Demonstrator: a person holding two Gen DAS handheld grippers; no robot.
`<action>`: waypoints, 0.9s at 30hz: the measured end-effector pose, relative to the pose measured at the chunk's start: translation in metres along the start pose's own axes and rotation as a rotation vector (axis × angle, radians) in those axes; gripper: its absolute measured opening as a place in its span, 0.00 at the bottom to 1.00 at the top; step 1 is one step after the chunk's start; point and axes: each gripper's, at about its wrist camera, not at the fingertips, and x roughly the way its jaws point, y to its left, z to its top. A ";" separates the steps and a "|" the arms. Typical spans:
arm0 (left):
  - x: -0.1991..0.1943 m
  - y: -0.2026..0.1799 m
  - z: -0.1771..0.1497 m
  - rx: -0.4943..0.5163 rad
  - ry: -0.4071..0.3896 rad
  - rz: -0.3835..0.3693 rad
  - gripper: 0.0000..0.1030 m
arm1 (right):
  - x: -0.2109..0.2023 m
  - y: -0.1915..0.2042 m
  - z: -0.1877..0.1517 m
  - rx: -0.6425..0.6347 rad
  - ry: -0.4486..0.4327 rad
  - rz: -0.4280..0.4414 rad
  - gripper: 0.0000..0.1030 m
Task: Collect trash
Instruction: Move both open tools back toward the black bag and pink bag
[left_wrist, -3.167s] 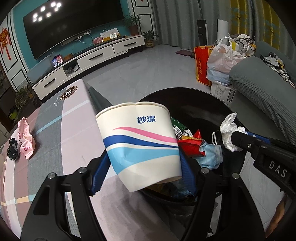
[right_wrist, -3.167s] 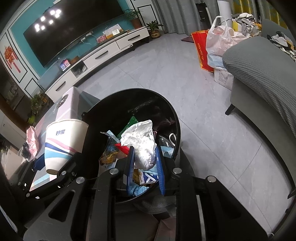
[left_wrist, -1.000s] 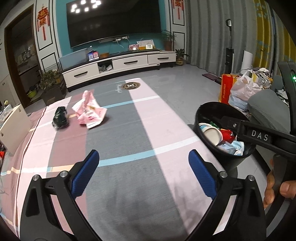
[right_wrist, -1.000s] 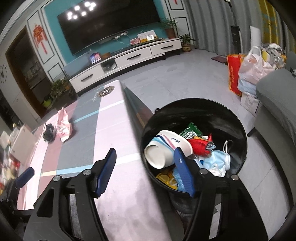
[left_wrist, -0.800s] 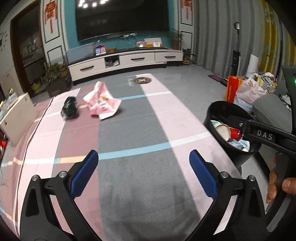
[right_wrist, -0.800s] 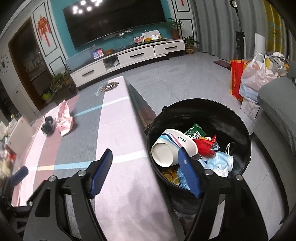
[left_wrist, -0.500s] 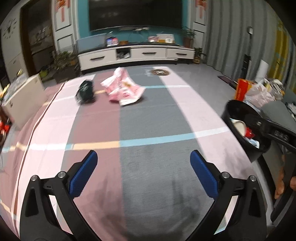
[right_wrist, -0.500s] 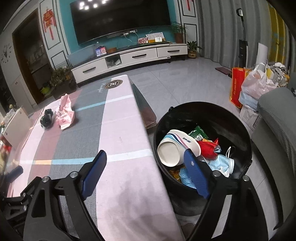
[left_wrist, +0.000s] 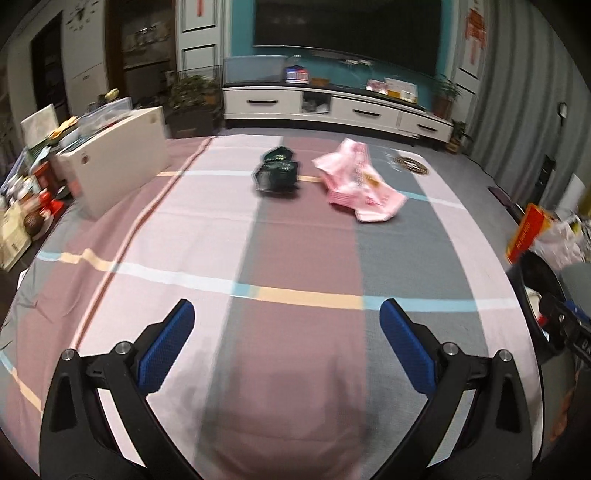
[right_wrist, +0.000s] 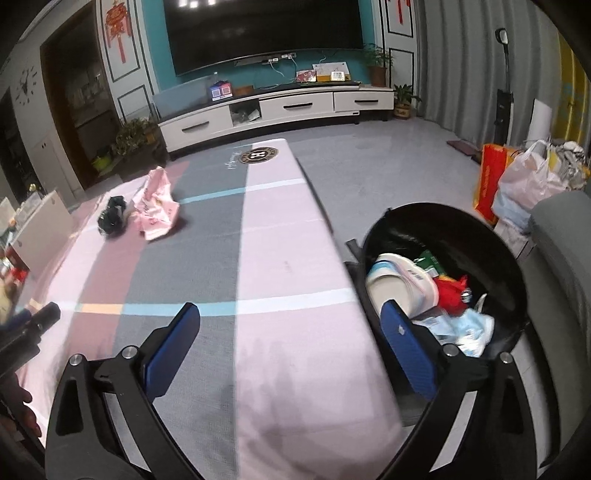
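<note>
A crumpled pink wrapper (left_wrist: 360, 190) and a dark crumpled packet (left_wrist: 277, 173) lie at the far end of the striped tablecloth (left_wrist: 295, 266). My left gripper (left_wrist: 286, 339) is open and empty, over the near part of the table, facing them. My right gripper (right_wrist: 291, 339) is open and empty at the table's right edge. The wrapper (right_wrist: 157, 205) and the packet (right_wrist: 112, 216) show far left in the right wrist view. The black trash bin (right_wrist: 476, 229) stands beside the table and holds a paper cup (right_wrist: 397, 282), a red wrapper and a blue mask.
A white box (left_wrist: 118, 155) and several small items stand at the table's left edge. A grey sofa (right_wrist: 565, 236), an orange bag (right_wrist: 491, 177) and a plastic bag (right_wrist: 528, 184) are on the floor to the right. A TV cabinet (right_wrist: 277, 110) lines the far wall.
Both grippers dropped the cup and the white wad into the bin and opened. The left gripper swung left over the table toward the pink wrapper; the right gripper pulled back from the bin.
</note>
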 end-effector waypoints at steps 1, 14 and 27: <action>0.000 0.005 0.001 -0.009 0.003 0.005 0.97 | 0.000 0.006 0.000 0.000 0.000 0.003 0.94; -0.002 0.045 0.014 -0.162 0.037 -0.026 0.97 | -0.002 0.080 0.000 -0.020 0.007 0.076 0.94; -0.007 0.063 0.026 -0.249 0.022 -0.076 0.97 | -0.001 0.117 0.013 -0.098 0.010 0.002 0.94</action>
